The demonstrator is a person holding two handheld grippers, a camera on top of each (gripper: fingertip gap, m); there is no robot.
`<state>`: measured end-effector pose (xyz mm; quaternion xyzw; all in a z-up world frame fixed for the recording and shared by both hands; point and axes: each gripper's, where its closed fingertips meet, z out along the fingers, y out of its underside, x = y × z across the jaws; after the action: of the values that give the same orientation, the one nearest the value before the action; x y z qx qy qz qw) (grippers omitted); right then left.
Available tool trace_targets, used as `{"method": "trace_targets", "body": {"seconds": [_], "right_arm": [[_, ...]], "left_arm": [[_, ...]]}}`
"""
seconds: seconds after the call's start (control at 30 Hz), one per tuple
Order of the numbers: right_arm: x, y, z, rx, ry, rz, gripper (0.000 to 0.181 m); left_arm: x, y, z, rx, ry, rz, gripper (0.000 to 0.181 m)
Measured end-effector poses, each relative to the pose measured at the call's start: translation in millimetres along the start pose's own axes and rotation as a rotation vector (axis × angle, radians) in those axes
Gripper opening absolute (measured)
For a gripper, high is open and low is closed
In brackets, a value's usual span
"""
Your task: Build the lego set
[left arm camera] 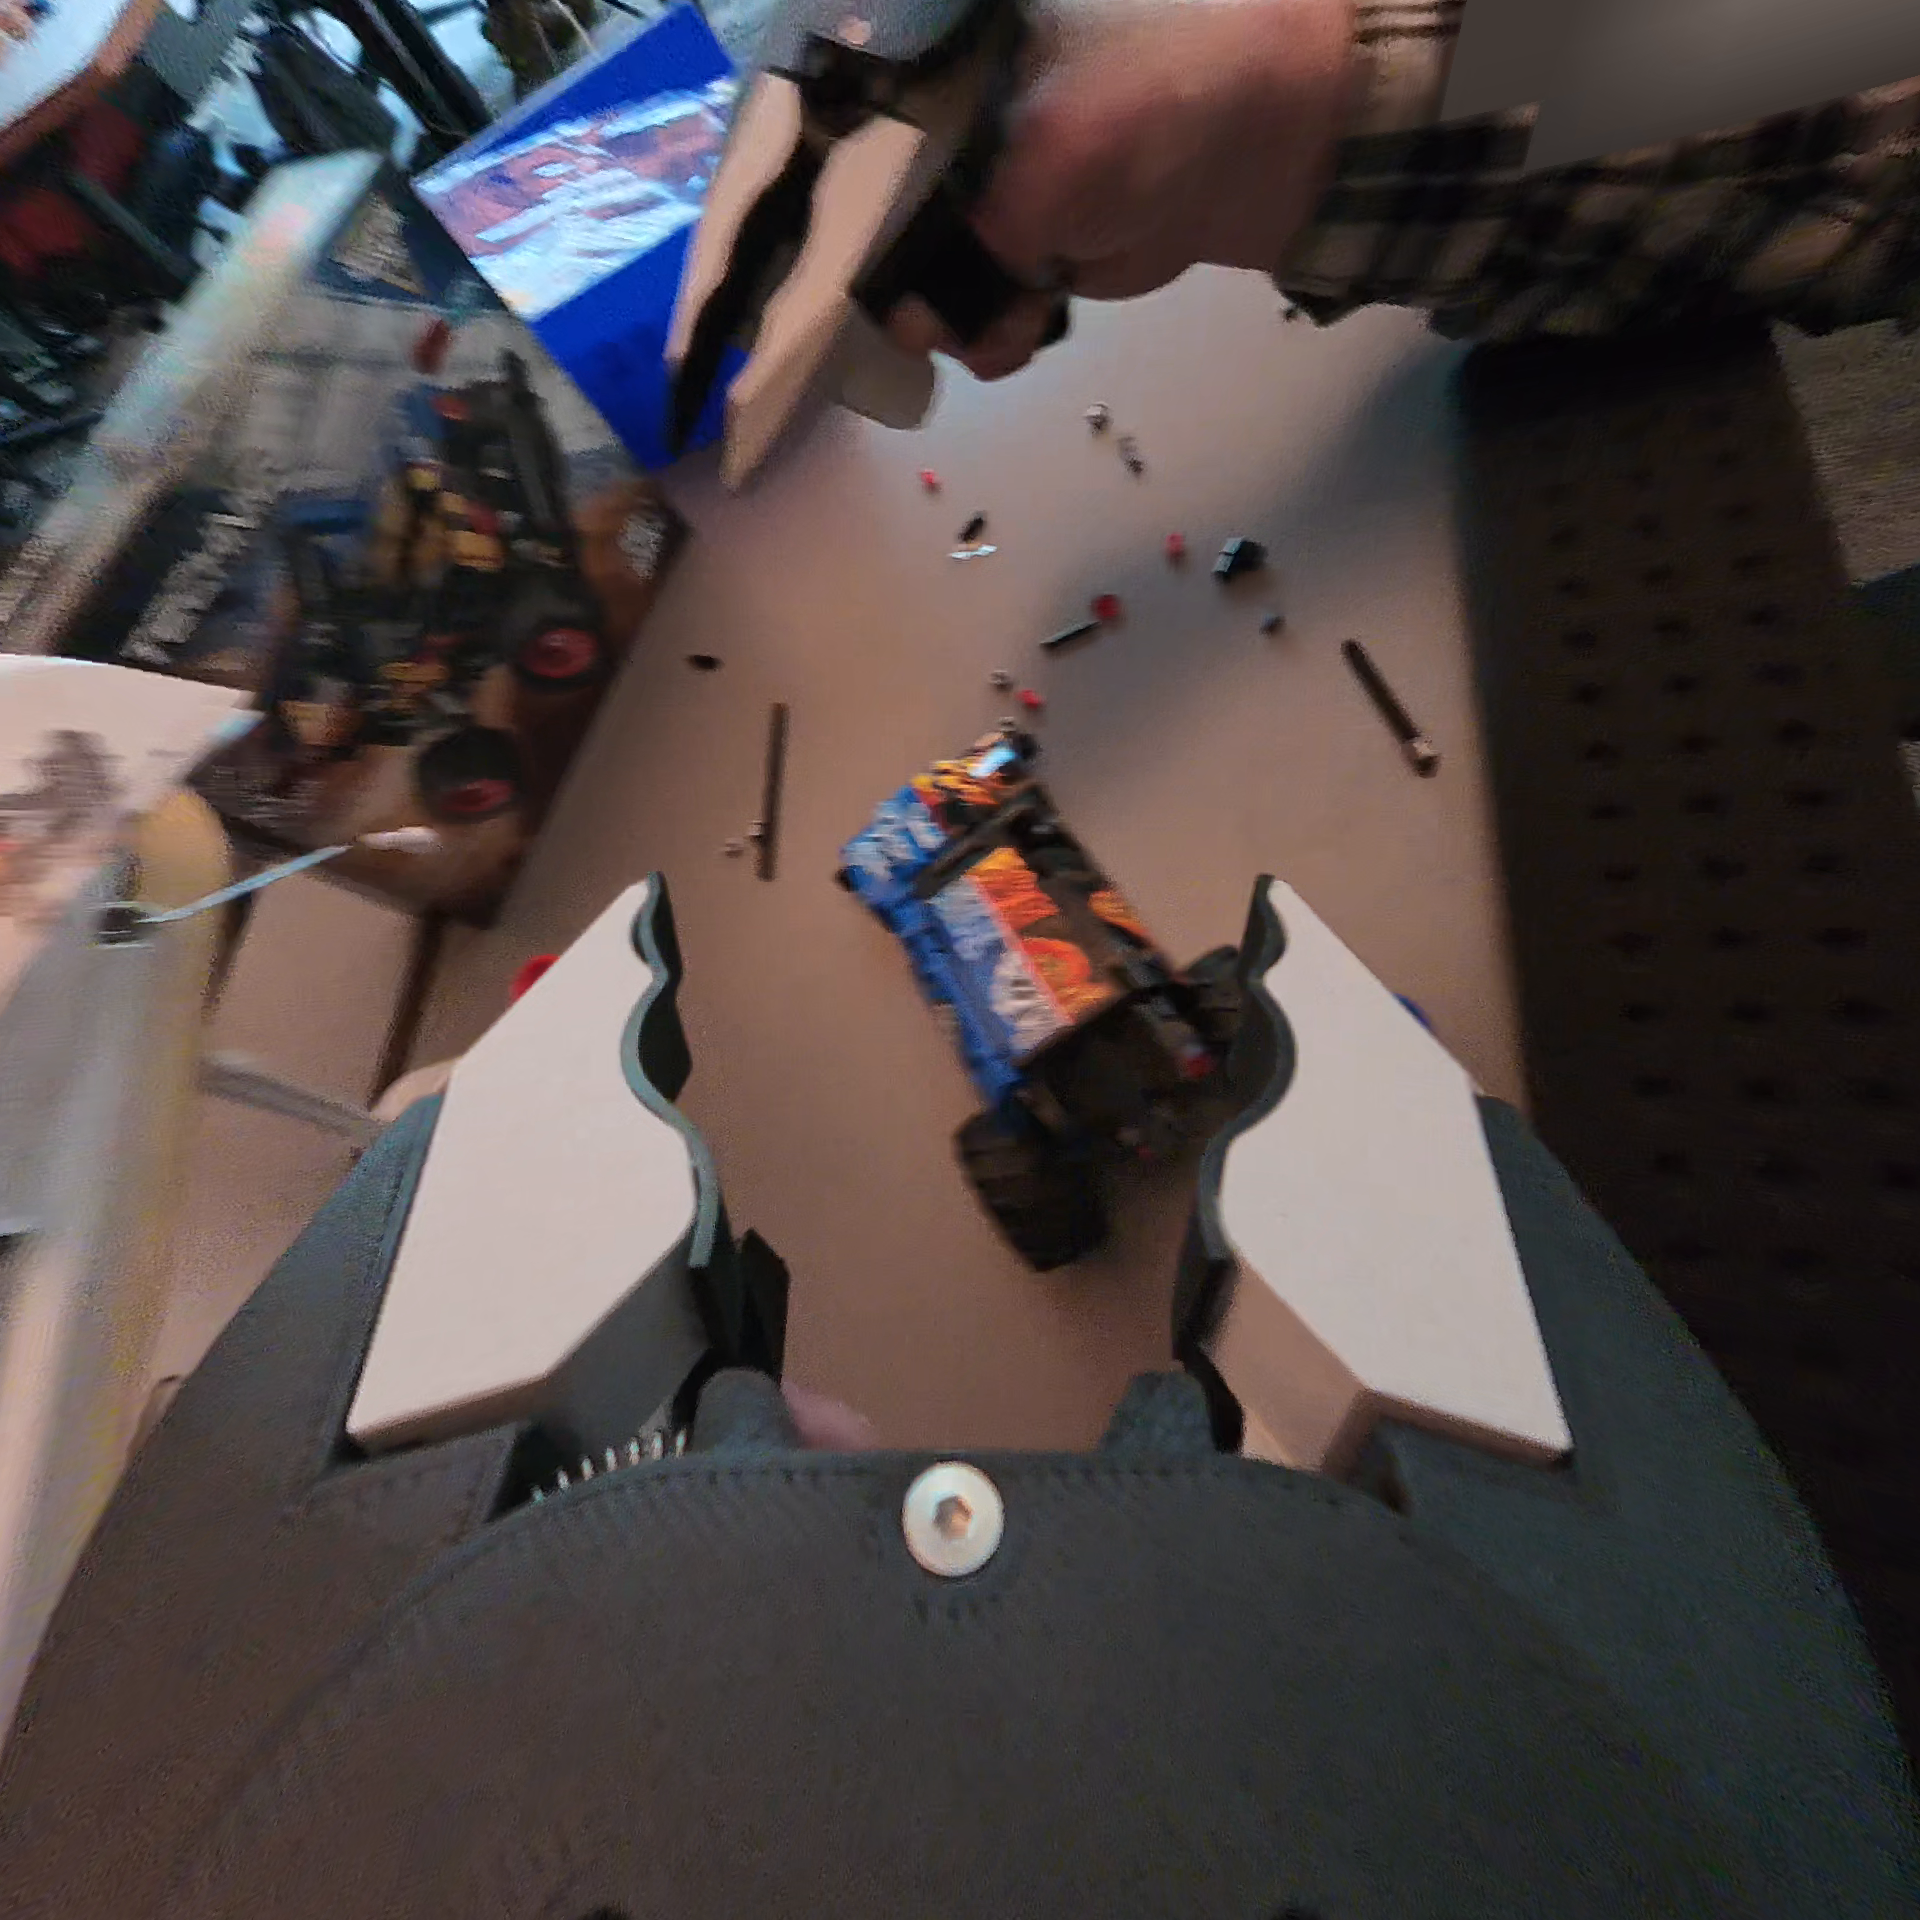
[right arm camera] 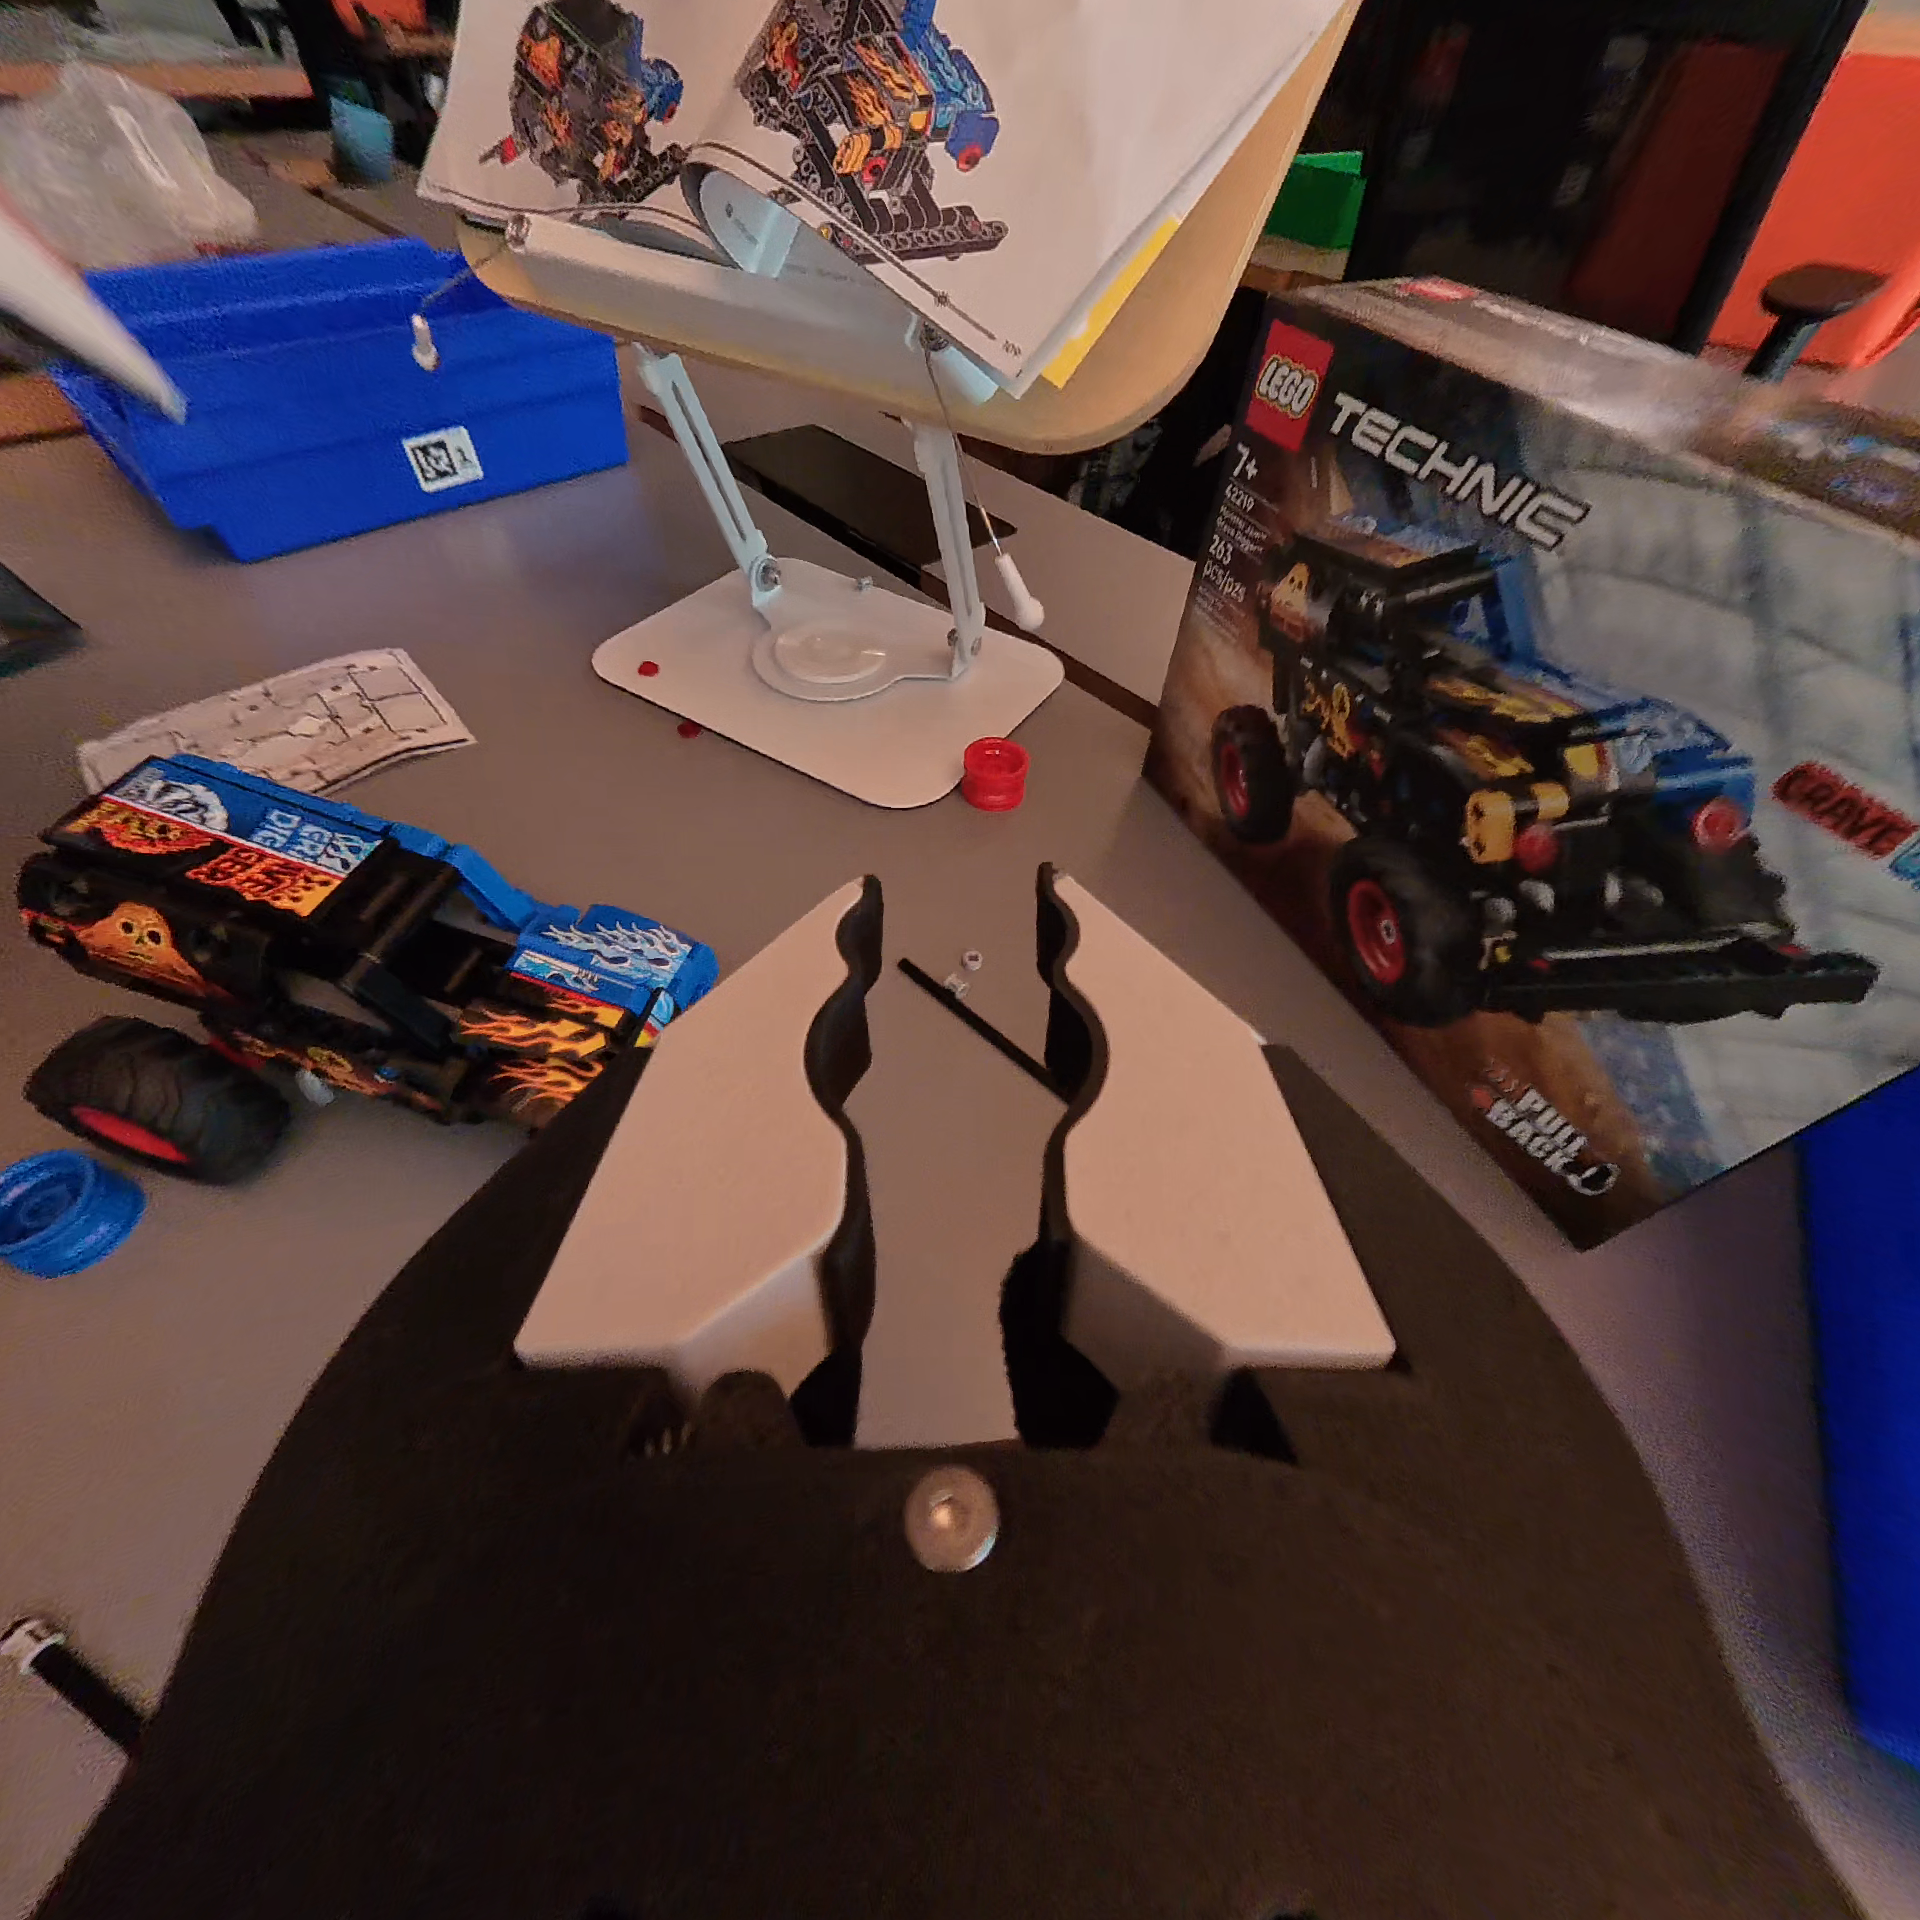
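Left wrist view: left gripper (left arm camera: 961,925) spread wide, empty, above the monster truck model (left arm camera: 1023,966) lying tilted on the grey table (left arm camera: 1299,416). Loose pins and black axles (left arm camera: 1387,707) scattered beyond. Right gripper (left arm camera: 790,260) farther off, jaws apart.

Right wrist view: right gripper (right arm camera: 961,894) partly parted, holding nothing; thin black axle (right arm camera: 977,1023) and small bushes between the tips. Truck body stickered, one tyre (right arm camera: 156,1096) fitted. Red hub (right arm camera: 994,772) and blue hub (right arm camera: 64,1210) loose: wheels apparently remain.
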<state>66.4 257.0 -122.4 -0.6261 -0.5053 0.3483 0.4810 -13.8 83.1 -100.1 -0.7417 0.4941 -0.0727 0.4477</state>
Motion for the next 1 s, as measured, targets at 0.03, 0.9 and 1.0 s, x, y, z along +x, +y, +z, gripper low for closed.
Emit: {"method": "trace_targets", "body": {"seconds": [0.03, 0.9, 1.0], "right_arm": [[0, 3, 0, 0.003, -0.014, 0.022, 0.028], [13, 85, 45, -0.394, -0.053, -0.149, 0.032], [18, 96, 62, -0.477, -0.089, -0.228, 0.026]], "left_arm": [[15, 6, 8, -0.021, 0.009, 0.005, 0.110], [-23, 87, 37, -0.001, 0.036, -0.573, 0.075], [-32, 97, 30, 0.029, 0.112, -0.662, 0.075]]}}
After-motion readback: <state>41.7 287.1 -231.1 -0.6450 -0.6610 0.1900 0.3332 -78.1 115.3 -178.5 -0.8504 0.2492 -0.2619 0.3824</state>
